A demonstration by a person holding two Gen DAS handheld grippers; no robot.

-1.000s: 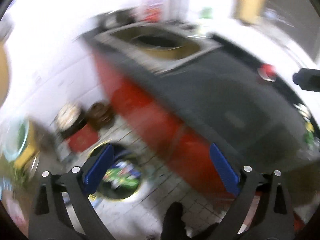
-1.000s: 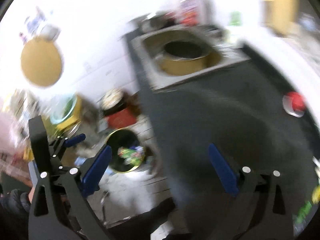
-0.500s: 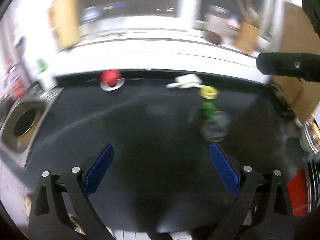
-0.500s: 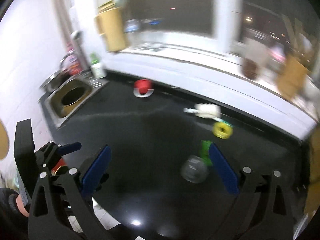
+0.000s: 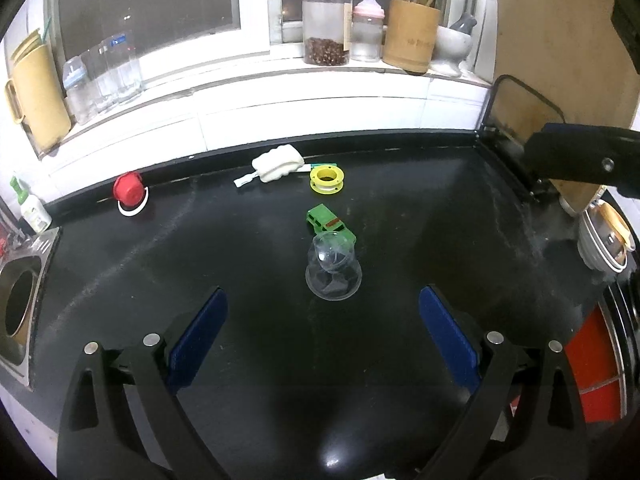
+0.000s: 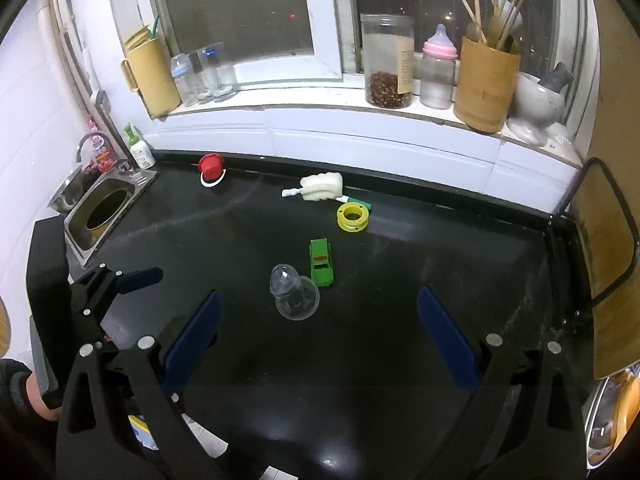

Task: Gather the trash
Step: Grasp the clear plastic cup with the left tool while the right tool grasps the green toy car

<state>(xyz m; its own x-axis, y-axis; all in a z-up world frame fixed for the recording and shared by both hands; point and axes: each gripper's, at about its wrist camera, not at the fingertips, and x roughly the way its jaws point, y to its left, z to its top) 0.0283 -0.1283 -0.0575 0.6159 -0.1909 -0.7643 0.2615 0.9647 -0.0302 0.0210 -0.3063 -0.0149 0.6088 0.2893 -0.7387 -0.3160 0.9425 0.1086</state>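
Observation:
On the black counter (image 5: 200, 248) lie a clear plastic dome lid (image 5: 333, 270), a green toy car (image 5: 330, 225), a yellow spool (image 5: 327, 178), a white sponge brush (image 5: 277, 167) and a red cap (image 5: 129, 190). The same things show in the right wrist view: lid (image 6: 294, 294), car (image 6: 321, 262), spool (image 6: 352, 217), brush (image 6: 320, 187), cap (image 6: 211, 166). My left gripper (image 5: 323, 330) is open and empty, just short of the lid. My right gripper (image 6: 318, 332) is open and empty, also near the lid.
A sink (image 6: 100, 212) is set in the counter's left end. The windowsill holds a jar (image 6: 386, 62), a baby bottle (image 6: 438, 68), a utensil holder (image 6: 486, 84) and a yellow jug (image 6: 152, 76). A cutting board rack (image 6: 608, 236) stands at the right.
Both grippers have swung from the floor bin and sink side to face the counter, and the view has sharpened. Both stay open and empty.

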